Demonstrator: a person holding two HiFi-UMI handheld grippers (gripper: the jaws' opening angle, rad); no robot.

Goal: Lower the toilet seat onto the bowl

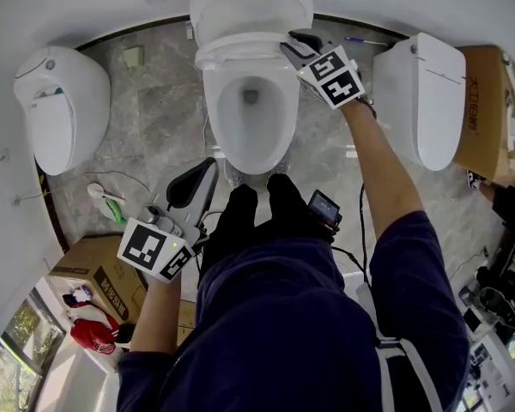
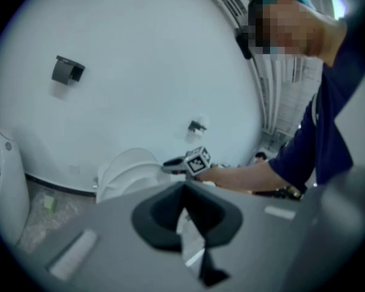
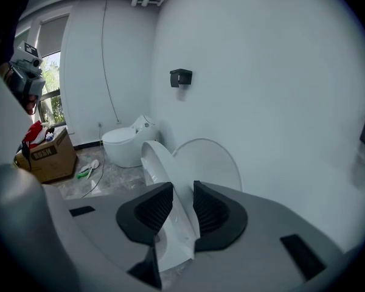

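Clamping our right gripper (image 1: 293,48) on the tilted toilet seat (image 1: 227,54) above the bowl (image 1: 213,101) lets us guide it down; our closed, empty left gripper (image 1: 208,168) idles before the bowl.

Your right gripper (image 3: 181,208) is grey with black ribbed pads; the toilet seat (image 3: 158,163) between them is white. Its marker cube (image 1: 333,75) shows black-and-white squares. The floor (image 1: 163,118) is grey, marble-veined; your sleeve (image 1: 412,264) navy; the near-left cardboard box (image 1: 94,273) brown.
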